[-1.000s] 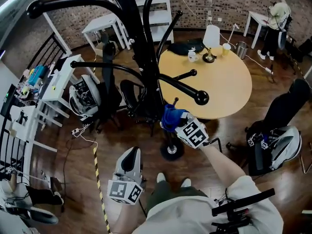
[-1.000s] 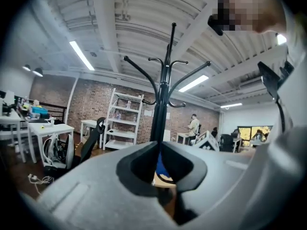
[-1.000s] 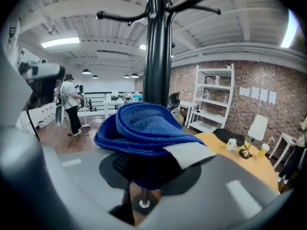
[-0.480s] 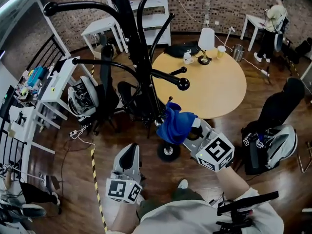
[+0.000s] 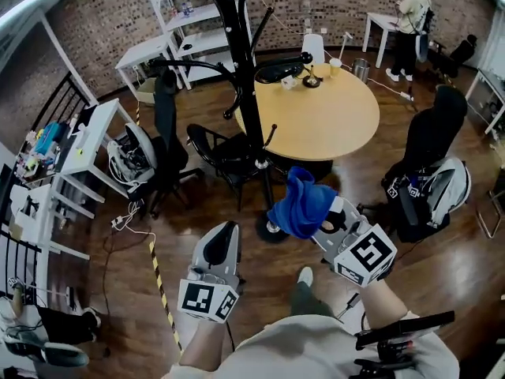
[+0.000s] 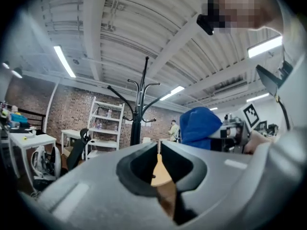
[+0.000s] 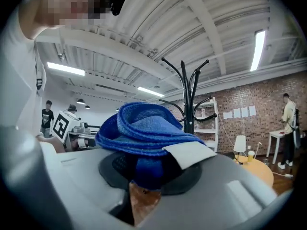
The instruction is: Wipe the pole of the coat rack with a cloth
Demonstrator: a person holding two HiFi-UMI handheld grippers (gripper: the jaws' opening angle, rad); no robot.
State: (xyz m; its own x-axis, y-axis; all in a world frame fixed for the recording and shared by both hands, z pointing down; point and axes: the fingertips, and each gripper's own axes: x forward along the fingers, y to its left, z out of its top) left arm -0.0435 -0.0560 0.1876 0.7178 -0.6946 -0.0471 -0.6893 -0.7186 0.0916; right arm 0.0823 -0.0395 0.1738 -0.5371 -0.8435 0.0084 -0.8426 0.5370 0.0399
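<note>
Nothing is legible: the tag (image 7: pixel 189 153) on the cloth (image 7: pixel 139 126) looks blank, the wall sheets (image 7: pixel 238 113) are too small.

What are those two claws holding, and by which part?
The right gripper pinches the blue cloth by a bunched fold, the rest flopping over. The left gripper holds nothing.

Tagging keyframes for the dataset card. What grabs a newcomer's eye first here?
The bright blue cloth bunched in the right gripper, mid-frame in the head view, just right of the rack's foot. Next, the black coat rack pole rising up the middle, with the round wooden table behind it. The left gripper hangs shut and empty at lower left.
</note>
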